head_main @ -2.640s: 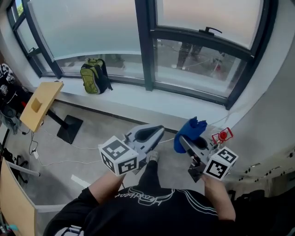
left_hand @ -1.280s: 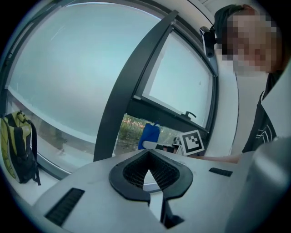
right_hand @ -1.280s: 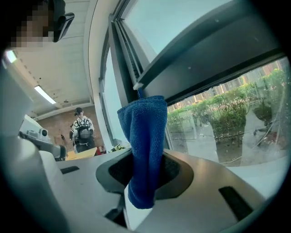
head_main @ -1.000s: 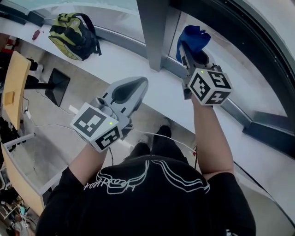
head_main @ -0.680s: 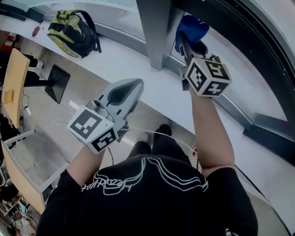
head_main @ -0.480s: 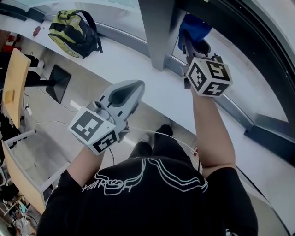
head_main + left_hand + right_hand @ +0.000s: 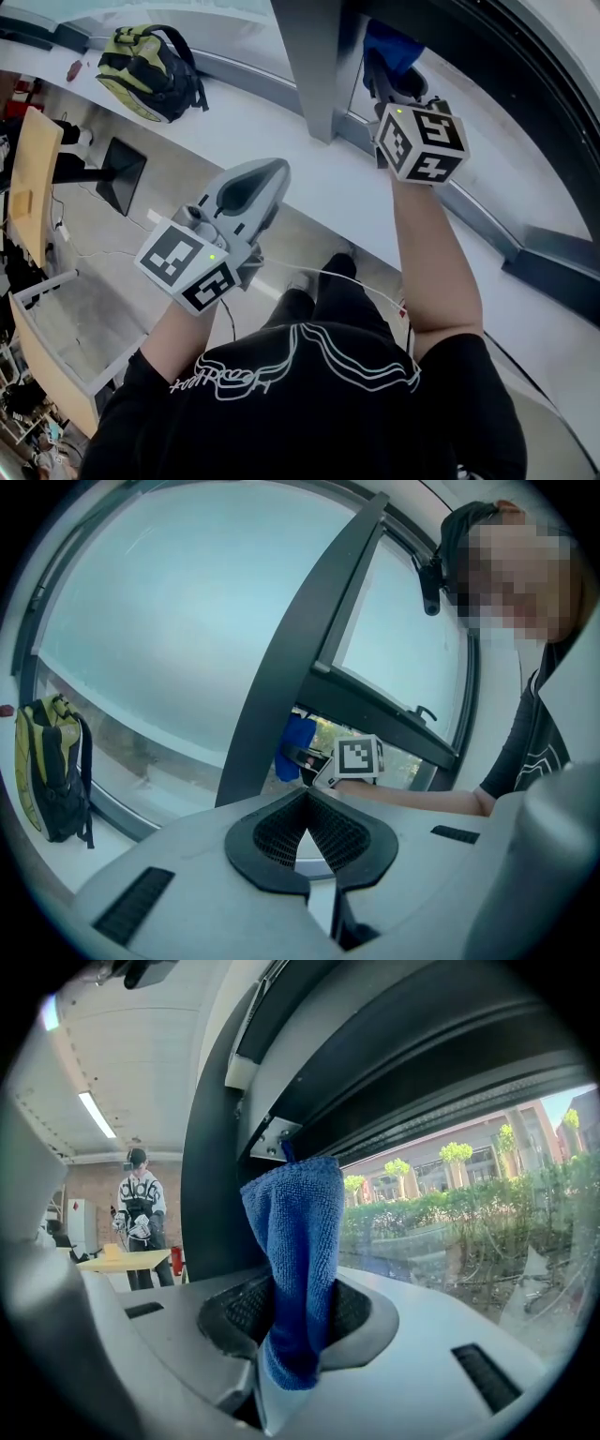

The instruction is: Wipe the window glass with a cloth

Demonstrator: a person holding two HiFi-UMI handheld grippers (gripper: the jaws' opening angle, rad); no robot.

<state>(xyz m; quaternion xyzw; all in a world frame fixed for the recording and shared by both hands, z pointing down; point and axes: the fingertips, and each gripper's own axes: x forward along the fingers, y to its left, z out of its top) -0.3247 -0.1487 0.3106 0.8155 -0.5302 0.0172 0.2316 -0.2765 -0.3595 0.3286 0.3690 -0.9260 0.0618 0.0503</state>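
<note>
Window bay: clear window glass (image 7: 450, 1213) in a dark metal frame (image 7: 309, 66) above a white sill (image 7: 281, 131), with a green-and-black backpack (image 7: 150, 70) parked off to the left.
Risk: only the lower end of the blue microfibre cloth (image 7: 295, 1260) is pinched, so dragging it hard could probably pull it loose. It could also snag at the frame corner, or bare jaw could knock the pane.
Right gripper (image 7: 383, 73): clamped on the cloth and raised beside the upright.
Cloth spot: floppy top sits up by the frame corner. Can't tell if it's actually touching glass.
Left gripper (image 7: 305, 799): jaw tips closed together, nothing in them, held back over the sill.
</note>
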